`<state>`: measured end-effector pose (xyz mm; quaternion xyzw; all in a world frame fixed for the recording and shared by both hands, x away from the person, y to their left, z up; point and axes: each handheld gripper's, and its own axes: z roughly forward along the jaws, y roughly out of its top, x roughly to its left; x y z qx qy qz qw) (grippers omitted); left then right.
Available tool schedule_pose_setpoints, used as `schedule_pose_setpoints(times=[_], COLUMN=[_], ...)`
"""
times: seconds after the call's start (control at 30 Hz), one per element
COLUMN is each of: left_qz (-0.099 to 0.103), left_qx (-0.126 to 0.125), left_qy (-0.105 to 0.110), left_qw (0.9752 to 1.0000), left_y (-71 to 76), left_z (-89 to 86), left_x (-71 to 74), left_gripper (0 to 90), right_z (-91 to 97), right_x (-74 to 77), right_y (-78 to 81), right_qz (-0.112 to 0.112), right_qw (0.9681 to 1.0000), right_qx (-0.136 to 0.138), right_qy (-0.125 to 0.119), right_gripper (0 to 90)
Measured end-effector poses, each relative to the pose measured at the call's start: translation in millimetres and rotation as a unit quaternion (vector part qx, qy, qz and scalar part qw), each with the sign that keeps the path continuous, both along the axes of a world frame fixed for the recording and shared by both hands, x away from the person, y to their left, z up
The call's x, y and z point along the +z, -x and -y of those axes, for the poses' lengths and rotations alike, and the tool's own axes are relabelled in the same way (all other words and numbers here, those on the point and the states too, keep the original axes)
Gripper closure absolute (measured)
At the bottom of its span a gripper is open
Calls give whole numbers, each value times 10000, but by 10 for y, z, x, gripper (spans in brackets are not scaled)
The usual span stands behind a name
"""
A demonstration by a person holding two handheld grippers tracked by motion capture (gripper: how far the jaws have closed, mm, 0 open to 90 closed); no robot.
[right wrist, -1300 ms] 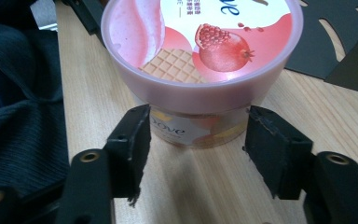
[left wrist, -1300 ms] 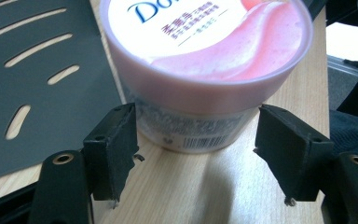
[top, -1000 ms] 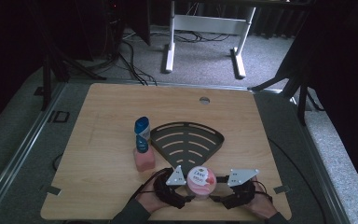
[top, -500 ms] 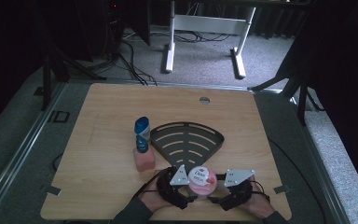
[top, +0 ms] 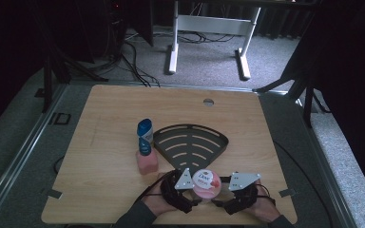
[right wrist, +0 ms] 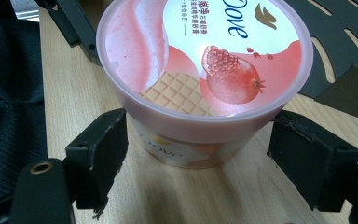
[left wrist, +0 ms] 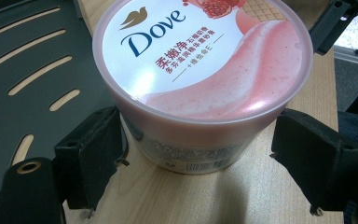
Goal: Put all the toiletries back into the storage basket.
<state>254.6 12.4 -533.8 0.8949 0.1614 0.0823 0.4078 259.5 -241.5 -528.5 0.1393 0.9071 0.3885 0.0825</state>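
Wooden table [top: 114,109], grey carpet [top: 209,66], white desk frame [top: 209,28], dim, perhaps unlit room

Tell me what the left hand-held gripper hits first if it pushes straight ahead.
Probably the pink Dove tub, sitting between the left hand-held gripper's open jaws; its pads look clear of the tub.

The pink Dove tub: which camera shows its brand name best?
The left gripper view: the Dove tub sits close up, its logo upright and readable. The right gripper view shows the tub close too, but the logo upside down. The high view shows it small and far.
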Motion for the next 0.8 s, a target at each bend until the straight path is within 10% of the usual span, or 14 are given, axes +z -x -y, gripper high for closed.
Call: schedule_pose_setpoints(times=[0.8], left_qz=[88], left_qx=[-20], left_qy=[-185], left_qw=[9998], left_y=[0], left_z=[55], left_x=[42], left_gripper=[175], right_z=[11], right_x=[61], right_y=[28], right_qz=[171], right_qw=[9998], right_qx=[-44], right_qy=[85], right_gripper=[188])
